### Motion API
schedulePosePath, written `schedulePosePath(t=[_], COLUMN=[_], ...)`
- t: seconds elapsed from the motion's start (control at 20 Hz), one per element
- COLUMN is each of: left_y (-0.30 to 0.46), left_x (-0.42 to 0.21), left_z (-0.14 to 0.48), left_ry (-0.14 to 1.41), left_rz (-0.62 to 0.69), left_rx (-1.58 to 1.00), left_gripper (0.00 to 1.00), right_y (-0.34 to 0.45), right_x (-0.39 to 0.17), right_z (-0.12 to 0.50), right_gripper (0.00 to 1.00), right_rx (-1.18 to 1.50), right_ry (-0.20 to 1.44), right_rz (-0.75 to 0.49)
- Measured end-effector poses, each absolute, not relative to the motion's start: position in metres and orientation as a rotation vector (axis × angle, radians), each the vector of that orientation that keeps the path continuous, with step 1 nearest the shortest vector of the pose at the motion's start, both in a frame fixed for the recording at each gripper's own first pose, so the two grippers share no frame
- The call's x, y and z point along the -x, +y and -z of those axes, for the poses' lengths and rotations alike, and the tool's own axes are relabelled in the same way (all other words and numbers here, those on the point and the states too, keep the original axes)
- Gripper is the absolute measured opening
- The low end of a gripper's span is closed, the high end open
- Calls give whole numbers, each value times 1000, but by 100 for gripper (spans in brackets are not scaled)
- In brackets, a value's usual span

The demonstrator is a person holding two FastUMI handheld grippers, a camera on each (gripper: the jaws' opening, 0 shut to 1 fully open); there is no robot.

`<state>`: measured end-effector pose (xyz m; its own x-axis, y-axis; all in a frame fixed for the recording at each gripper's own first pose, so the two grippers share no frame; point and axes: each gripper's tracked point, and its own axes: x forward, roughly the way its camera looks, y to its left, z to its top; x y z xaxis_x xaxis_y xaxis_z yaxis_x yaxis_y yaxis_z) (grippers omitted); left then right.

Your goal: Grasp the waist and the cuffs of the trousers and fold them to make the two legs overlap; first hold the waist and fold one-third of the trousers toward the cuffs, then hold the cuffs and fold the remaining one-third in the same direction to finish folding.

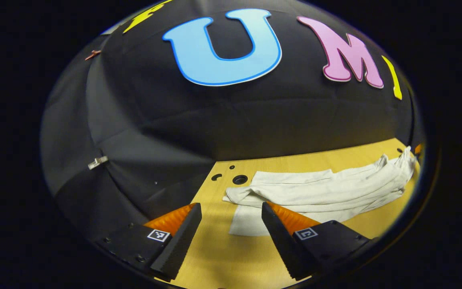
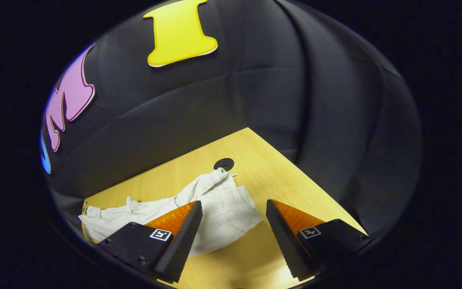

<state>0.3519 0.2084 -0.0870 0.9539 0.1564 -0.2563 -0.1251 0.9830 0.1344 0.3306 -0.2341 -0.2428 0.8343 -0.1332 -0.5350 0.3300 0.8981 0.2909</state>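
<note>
The left gripper hangs released above the tabletop, its two wedge-shaped fingers spread wide with ribbed inner faces and nothing between them; the near, flat end of the trousers lies just beyond the tips. The right gripper is likewise spread and grasps nothing; its fingers frame the broad end of the trousers, with the cloth passing behind one tip. The trousers are pale, soft and creased, lying rumpled in a long band across the smooth, light wood-grain tabletop, towards its far edge where it meets the black cloth wall. The left gripper view shows three round holes near the tabletop's far corner; the right gripper view shows a single dark hole beside the bunched cloth, and a stitched panel on the fabric.
</note>
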Motion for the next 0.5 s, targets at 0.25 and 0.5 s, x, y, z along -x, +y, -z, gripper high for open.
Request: schedulePosePath(t=[0.25,0.5], left_y=[202,198], left_x=[-300,-270], left_z=[95,112], left_ry=[270,323], left_rz=[-181,-226], left_rx=[1,94], left_gripper=[98,98], right_y=[-234,-231], right_x=[-332,-344], right_z=[276,301], right_gripper=[99,99], right_rx=[-441,-393], right_ry=[548,545], right_rz=[341,385])
